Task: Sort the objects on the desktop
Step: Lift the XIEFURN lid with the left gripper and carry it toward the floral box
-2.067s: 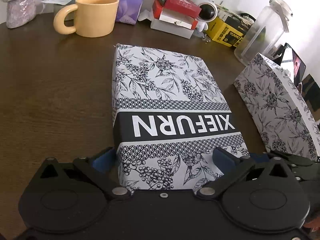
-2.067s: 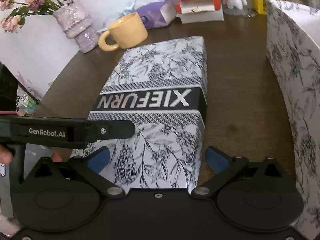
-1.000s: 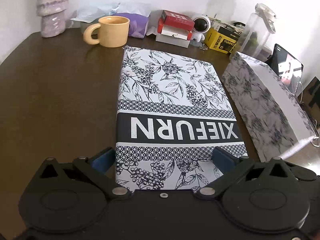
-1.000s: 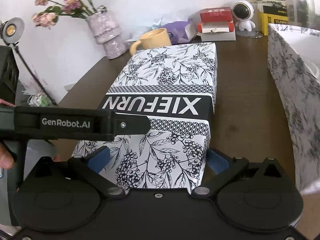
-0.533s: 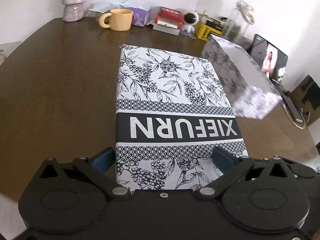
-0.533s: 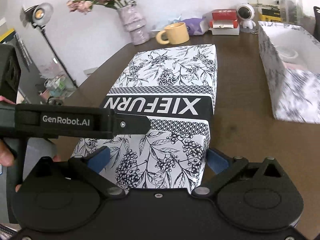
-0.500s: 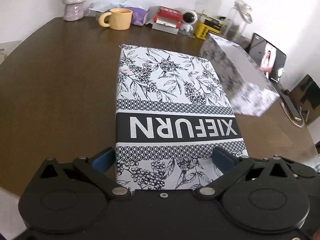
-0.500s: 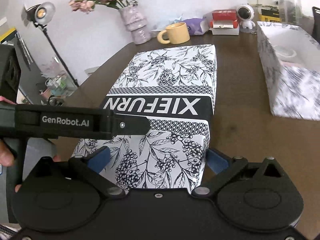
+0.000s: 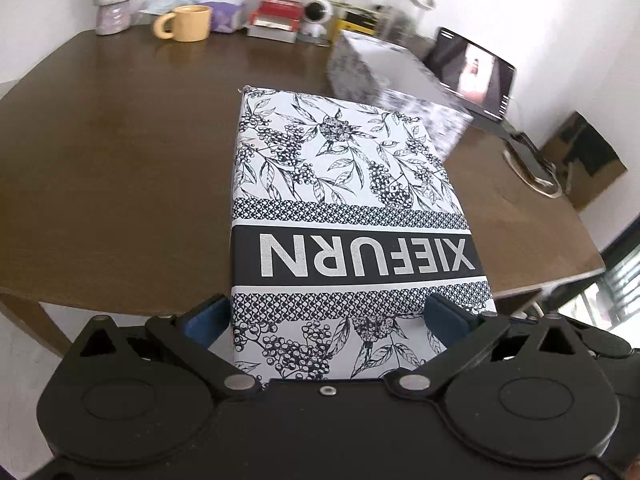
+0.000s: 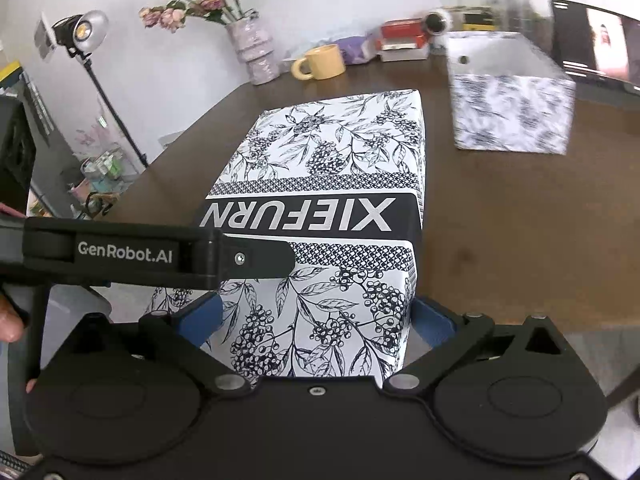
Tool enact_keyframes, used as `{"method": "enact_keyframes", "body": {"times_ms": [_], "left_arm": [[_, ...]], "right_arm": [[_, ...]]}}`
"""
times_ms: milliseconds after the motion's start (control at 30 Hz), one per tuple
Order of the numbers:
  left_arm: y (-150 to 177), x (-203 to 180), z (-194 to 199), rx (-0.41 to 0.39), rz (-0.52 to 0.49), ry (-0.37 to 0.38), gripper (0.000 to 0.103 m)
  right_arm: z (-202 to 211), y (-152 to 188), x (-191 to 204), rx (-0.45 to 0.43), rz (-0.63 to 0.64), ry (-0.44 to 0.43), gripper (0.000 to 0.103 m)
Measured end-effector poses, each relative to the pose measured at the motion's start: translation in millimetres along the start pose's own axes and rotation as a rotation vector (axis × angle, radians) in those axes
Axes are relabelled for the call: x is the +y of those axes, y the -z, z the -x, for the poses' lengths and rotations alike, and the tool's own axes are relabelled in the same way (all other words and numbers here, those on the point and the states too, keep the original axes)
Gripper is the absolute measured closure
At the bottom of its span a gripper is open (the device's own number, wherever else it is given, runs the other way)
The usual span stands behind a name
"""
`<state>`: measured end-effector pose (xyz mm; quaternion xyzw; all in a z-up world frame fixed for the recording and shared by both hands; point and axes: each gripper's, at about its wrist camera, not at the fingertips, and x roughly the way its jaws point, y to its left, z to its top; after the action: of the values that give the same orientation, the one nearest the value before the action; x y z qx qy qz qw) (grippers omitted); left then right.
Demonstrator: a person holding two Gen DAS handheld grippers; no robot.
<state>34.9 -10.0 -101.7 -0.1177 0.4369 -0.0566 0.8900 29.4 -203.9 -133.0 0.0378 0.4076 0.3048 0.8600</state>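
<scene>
Both grippers, left gripper (image 9: 326, 316) and right gripper (image 10: 314, 318), clamp the lid (image 9: 344, 216) near end, raised over table (image 9: 120, 160); far end unsupported, could droop, miss open box (image 10: 508, 120)

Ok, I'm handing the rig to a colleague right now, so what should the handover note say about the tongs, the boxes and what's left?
Left tongs: shut on the XIEFURN lid, near end.
Right tongs: shut on the same lid, same end.
The lid is held up over the near part of the brown table.
The open floral box stands farther back on the right; its contents cannot be made out.
Yellow mug, red boxes and astronaut figure sit along the back edge.
Done: lid lifted.
Left, probably: set the lid on the open box, then sort the back-edge items.
</scene>
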Motion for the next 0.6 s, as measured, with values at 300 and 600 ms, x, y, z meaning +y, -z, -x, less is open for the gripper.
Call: {"method": "enact_keyframes", "body": {"times_ms": [300,600], "left_arm": [[7.3,-48.4,-0.3,0.017,-0.078,0.068,0.0],[-19.1,-83.1,-0.4,-0.059,-0.095,0.12,0.0]], "right_arm": [[47.6,27.4,-26.5,-0.049,-0.073,0.083,0.001],[82.4,9.8,-48.1,-0.109,-0.062,0.146,0.001]]}}
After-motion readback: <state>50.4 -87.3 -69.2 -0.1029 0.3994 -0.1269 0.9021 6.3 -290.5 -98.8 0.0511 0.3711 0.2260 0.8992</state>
